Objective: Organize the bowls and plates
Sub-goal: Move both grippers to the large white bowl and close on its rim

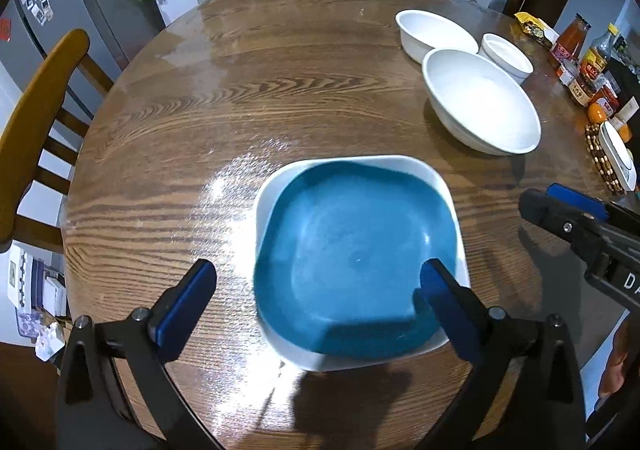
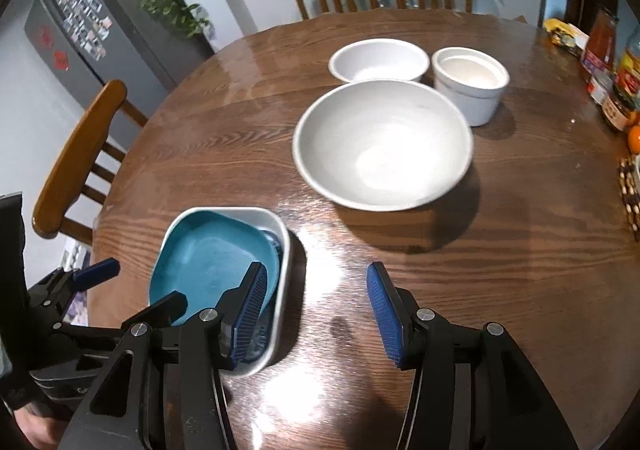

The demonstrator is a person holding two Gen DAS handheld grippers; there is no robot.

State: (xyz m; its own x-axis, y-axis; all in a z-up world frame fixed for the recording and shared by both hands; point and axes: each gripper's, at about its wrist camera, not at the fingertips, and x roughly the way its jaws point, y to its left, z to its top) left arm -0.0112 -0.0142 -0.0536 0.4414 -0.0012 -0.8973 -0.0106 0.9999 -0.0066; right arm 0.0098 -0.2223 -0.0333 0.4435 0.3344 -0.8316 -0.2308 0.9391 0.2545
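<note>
Square plate (image 1: 356, 262) nests in tray (image 1: 430, 174) (three bowls (image 1: 480, 106) behind right).

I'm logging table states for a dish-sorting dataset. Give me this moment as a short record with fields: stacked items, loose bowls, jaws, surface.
stacked items: blue plate lying tilted in a white square dish
loose bowls: large white bowl; behind it a smaller white bowl and a white ramekin, all empty
left gripper: jaws open, holding nothing
right gripper: jaws open, empty
surface: round wooden table
clutter: sauce bottles at the table's edge
</note>
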